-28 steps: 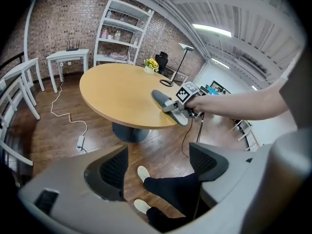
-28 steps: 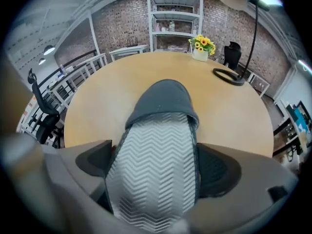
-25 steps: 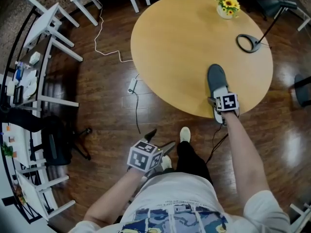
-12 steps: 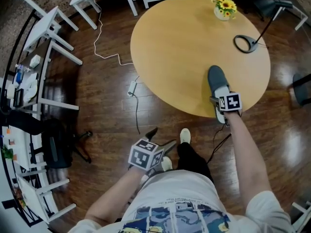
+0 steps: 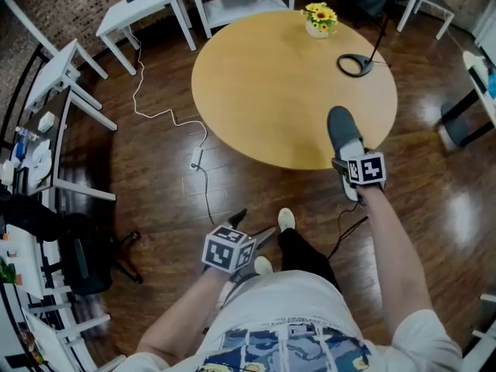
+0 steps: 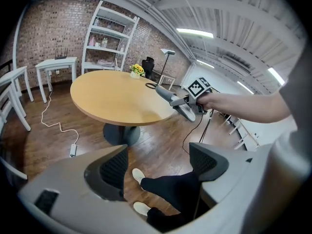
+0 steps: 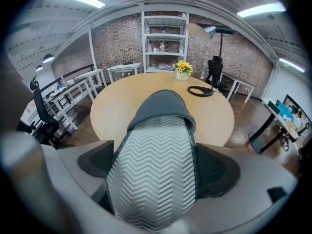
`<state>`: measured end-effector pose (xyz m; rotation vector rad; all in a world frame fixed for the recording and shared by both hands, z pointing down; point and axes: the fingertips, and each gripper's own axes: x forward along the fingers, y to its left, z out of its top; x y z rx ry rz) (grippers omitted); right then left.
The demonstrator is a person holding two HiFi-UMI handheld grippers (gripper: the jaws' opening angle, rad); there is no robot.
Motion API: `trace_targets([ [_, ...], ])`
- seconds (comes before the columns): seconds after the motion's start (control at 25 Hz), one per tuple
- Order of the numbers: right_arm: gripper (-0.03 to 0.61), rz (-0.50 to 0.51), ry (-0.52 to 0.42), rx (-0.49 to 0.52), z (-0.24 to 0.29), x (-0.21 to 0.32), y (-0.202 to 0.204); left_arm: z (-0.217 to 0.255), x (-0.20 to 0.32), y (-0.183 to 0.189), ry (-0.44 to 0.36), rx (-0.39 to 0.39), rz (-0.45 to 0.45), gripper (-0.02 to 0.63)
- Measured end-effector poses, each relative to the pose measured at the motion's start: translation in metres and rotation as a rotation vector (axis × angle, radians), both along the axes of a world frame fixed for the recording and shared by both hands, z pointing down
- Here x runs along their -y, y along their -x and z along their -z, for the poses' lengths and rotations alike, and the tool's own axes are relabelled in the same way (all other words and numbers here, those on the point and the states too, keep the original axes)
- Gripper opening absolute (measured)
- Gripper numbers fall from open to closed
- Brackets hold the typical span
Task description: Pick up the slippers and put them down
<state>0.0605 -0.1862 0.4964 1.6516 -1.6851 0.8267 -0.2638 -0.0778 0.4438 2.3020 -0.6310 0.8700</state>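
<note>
No readable text or labels, as far as visible.

Loft-style office, brick wall (image 7: pixel 117 40), white shelving unit (image 7: pixel 164 35), round wooden table (image 5: pixel 271 84), white desks (image 5: pixel 139 10), black office chair (image 5: pixel 81 246)

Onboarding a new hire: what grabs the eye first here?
A grey slipper, zigzag sole showing, gripped in the right claw, whose jaws have just been closing on it, over the near edge of the round table. The left claw hangs open, empty, above the person's legs.
</note>
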Motion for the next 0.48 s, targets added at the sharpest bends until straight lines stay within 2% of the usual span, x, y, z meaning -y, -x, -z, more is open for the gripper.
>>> trace_targets([
  [0.2,0.531,-0.087,-0.013,-0.016,0.025,-0.079,-0.037,0.003,-0.036,-0.033,0.003,-0.009,-0.103,0.394],
  [0.36,0.531,-0.147,0.004,-0.033,0.019,-0.129,-0.092,0.007,-0.052,-0.077,-0.003,-0.007,-0.163,0.394],
  [0.48,0.531,-0.207,0.034,-0.012,0.001,-0.157,-0.142,-0.001,-0.054,-0.115,0.006,0.024,-0.202,0.394],
])
